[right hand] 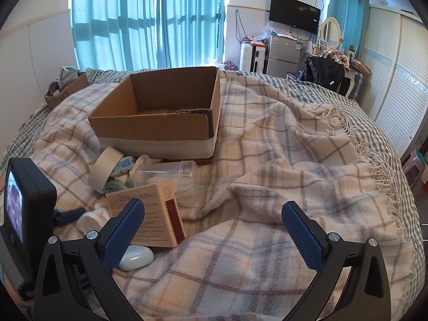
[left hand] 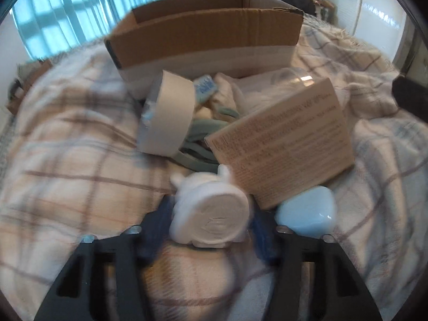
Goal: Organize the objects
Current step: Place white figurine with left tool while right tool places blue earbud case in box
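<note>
My left gripper is shut on a white figurine, its flat base facing the camera, at the near edge of a pile on the bed. The pile holds a tan printed box, a roll of tape, a pale blue case, grey-green straps and a clear plastic cup. An open cardboard box stands behind the pile. My right gripper is open and empty, hovering over the blanket to the right of the pile; the tan box and the case show by its left finger.
A plaid blanket with a fringe covers the bed. A small cardboard box of items sits at the far left. Curtains, a fridge, a wall TV and a wardrobe lie beyond the bed.
</note>
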The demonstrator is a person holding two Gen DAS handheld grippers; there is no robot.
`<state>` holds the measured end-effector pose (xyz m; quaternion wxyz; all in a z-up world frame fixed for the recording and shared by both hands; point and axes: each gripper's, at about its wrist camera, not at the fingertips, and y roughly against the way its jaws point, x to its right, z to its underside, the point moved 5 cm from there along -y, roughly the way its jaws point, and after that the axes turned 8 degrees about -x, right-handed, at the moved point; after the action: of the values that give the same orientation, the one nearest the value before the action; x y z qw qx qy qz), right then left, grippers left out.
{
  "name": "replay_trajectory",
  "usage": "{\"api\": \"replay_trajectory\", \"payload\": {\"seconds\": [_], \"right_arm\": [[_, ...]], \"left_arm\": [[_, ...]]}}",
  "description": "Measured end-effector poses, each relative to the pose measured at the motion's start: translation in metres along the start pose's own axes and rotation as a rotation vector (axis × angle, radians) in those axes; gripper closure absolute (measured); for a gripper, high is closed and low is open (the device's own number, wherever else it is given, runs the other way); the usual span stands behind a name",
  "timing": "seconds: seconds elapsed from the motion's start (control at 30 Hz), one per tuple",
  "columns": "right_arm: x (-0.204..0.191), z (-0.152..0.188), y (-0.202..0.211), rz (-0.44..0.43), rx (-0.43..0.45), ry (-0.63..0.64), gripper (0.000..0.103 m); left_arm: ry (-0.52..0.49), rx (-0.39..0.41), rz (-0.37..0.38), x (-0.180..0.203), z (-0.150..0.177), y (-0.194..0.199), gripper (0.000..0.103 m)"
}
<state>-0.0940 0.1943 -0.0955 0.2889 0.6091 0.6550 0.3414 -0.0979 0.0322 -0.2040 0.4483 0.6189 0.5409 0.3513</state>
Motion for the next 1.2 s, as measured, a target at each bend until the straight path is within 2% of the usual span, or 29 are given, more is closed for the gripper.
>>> {"api": "replay_trajectory", "payload": {"seconds": [0.13, 0.23, 0.37, 0.5, 0.57, 0.73, 0.8, 1.03, 1.07, 1.1, 1.13, 1.17, 1.2], "right_arm": [[-0.005, 0.001, -0.001, -0.001, -0.011, 0.025, 0.000], [-0.012, -0.001, -0.007, -0.012, -0.043, 0.058, 0.000], [-0.033, 0.001, -0.020, -0.030, -0.122, 0.118, 0.000], [-0.060, 0.014, -0.027, -0.021, -0.175, 0.205, 0.000], [-0.070, 0.022, -0.036, -0.003, -0.216, 0.232, 0.001], [-0.088, 0.041, -0.060, -0.008, -0.321, 0.285, 0.013], [-0.092, 0.047, -0.071, -0.001, -0.354, 0.296, 0.014], [-0.098, 0.057, -0.084, 0.024, -0.402, 0.322, 0.015], [-0.098, 0.058, -0.084, 0.028, -0.403, 0.323, 0.017], [-0.098, 0.058, -0.082, 0.034, -0.394, 0.324, 0.028], [-0.099, 0.058, -0.079, 0.033, -0.388, 0.324, 0.045], [-0.099, 0.059, -0.075, 0.027, -0.380, 0.322, 0.051], [-0.099, 0.058, -0.072, 0.035, -0.370, 0.323, 0.051]], "left_arm": [[0.056, 0.085, 0.023, -0.011, 0.001, 0.026, 0.050], [0.094, 0.178, 0.050, -0.022, 0.000, 0.062, 0.050], [0.116, 0.233, 0.008, -0.041, -0.006, 0.087, 0.050], [0.137, 0.232, -0.007, -0.060, -0.008, 0.087, 0.050], [0.145, 0.221, 0.008, -0.066, -0.009, 0.081, 0.050], [0.138, 0.216, 0.035, -0.070, -0.004, 0.073, 0.050], [0.141, 0.211, 0.043, -0.069, -0.001, 0.068, 0.050], [0.171, 0.215, 0.065, -0.074, 0.003, 0.068, 0.050], [0.171, 0.219, 0.064, -0.073, 0.004, 0.069, 0.050], [0.171, 0.222, 0.064, -0.073, 0.005, 0.071, 0.050], [0.172, 0.226, 0.063, -0.072, 0.006, 0.073, 0.050], [0.174, 0.230, 0.063, -0.072, 0.007, 0.075, 0.049], [0.175, 0.234, 0.063, -0.072, 0.008, 0.077, 0.049]]}}
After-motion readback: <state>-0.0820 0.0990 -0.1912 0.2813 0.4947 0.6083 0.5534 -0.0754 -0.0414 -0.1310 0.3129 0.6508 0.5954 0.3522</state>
